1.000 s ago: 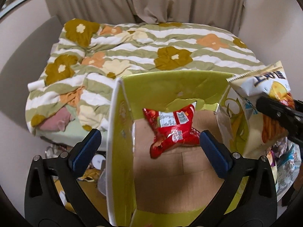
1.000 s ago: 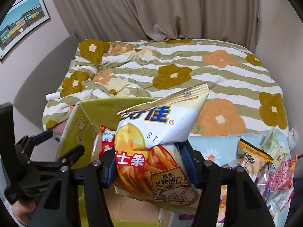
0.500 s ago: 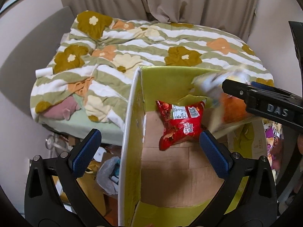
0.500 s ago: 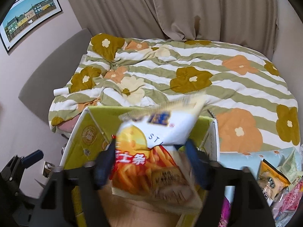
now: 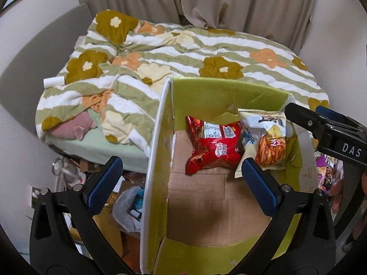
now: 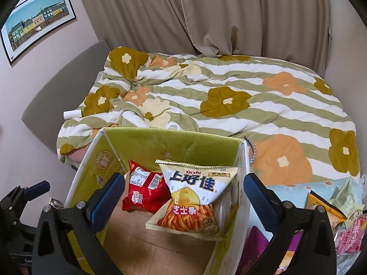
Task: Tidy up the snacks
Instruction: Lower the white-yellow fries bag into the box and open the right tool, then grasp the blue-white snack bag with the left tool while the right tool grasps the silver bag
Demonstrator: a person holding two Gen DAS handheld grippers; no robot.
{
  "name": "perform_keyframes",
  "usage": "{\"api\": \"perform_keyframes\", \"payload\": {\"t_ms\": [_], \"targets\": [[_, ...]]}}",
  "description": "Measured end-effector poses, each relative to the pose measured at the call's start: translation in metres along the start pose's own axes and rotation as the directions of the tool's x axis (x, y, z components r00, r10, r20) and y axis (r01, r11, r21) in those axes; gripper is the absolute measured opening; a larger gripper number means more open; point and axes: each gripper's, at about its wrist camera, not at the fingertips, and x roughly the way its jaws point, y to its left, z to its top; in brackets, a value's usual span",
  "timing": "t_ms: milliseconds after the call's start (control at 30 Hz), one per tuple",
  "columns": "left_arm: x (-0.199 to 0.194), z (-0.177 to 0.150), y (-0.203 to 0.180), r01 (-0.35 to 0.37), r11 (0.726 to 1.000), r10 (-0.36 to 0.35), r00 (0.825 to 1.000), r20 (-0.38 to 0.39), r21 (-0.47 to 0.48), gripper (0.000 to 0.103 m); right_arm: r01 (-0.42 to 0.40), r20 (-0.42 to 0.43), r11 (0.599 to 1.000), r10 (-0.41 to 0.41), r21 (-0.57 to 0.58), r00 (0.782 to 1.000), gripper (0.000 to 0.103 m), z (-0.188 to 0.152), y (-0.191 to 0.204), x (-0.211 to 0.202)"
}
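1. Snacks status: the cheese-stick bag (image 6: 195, 197) had left the right claw (image 6: 183, 197) since half a second earlier. It lay in the green carton (image 6: 142, 146), at the far right of the floor, ahead of the claw and between the lines of its fingers.
2. It sat propped against the right wall, touching the red snack pack (image 6: 143, 192) just left of it. Both were in the far half of the carton; the near floor was bare cardboard.
3. Judgement: second item placed, drop step done. More loose packets (image 6: 330, 208) lay right of the right claw on the bed, so sorting looked far from finished.
4. Right claw: jaws spread wide, nothing held, hovering above the carton's near right corner, pointing forward and down.
5. Left claw (image 5: 181, 183): also wide and empty, straddling the carton's left wall (image 5: 158, 151), one finger outside, one inside. It gripped nothing.
6. Left view showed the right claw at the far right, over the right wall.
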Motion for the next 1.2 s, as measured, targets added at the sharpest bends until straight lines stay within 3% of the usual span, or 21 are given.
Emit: {"api": "perform_keyframes", "payload": {"t_ms": [333,433,633,933,1200], "targets": [[-0.052,-0.001,-0.01,0.037,0.999,-0.041,0.995,0.087,0.037,0.103,-0.005,0.06,1.0,0.004,0.026,0.998,0.103,-0.008,0.006,-0.069],[-0.064,-0.004,-0.02,0.075,0.995,-0.081,0.991,0.103,0.06,0.103,0.001,0.048,0.998,-0.004,0.055,0.999,0.103,-0.019,0.001,-0.092],[-0.087,-0.017,-0.053,0.153,0.983,-0.166,0.978,0.126,0.105,0.103,0.065,0.105,0.995,-0.072,0.072,0.992,0.103,-0.045,-0.018,-0.145],[-0.117,-0.052,-0.138,0.256,0.949,-0.282,0.95,0.135,0.187,0.103,0.128,0.119,0.98,-0.147,0.153,0.982,0.103,-0.089,-0.101,-0.211],[-0.122,-0.095,-0.238,0.327,0.912,-0.354,0.933,0.071,0.248,0.103,0.177,0.084,0.967,-0.195,0.184,0.977,0.103,-0.13,-0.183,-0.244]]}}
